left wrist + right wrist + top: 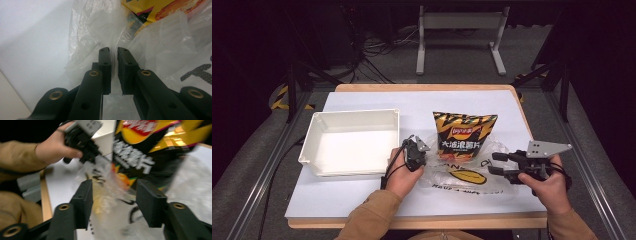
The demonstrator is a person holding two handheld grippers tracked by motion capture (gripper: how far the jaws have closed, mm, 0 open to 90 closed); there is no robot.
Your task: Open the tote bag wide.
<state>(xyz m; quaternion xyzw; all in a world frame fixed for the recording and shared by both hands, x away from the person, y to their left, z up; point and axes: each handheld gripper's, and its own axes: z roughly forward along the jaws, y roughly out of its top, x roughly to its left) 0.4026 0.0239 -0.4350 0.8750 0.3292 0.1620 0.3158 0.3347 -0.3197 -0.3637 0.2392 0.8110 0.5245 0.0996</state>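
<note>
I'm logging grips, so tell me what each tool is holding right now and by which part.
The left tool pinches the clear plastic bag by its left edge. The right tool stands open, gripping nothing.

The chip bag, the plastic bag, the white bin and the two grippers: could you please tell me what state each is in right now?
Chip bag: sealed, lower end tucked in the plastic bag.
Plastic bag: clear, crumpled, lying flat on the table, one edge pinched.
White bin: upright, nothing in it.
Left gripper: shut on the plastic bag's edge.
Right gripper: open, pads not pressing the plastic between them.
</note>
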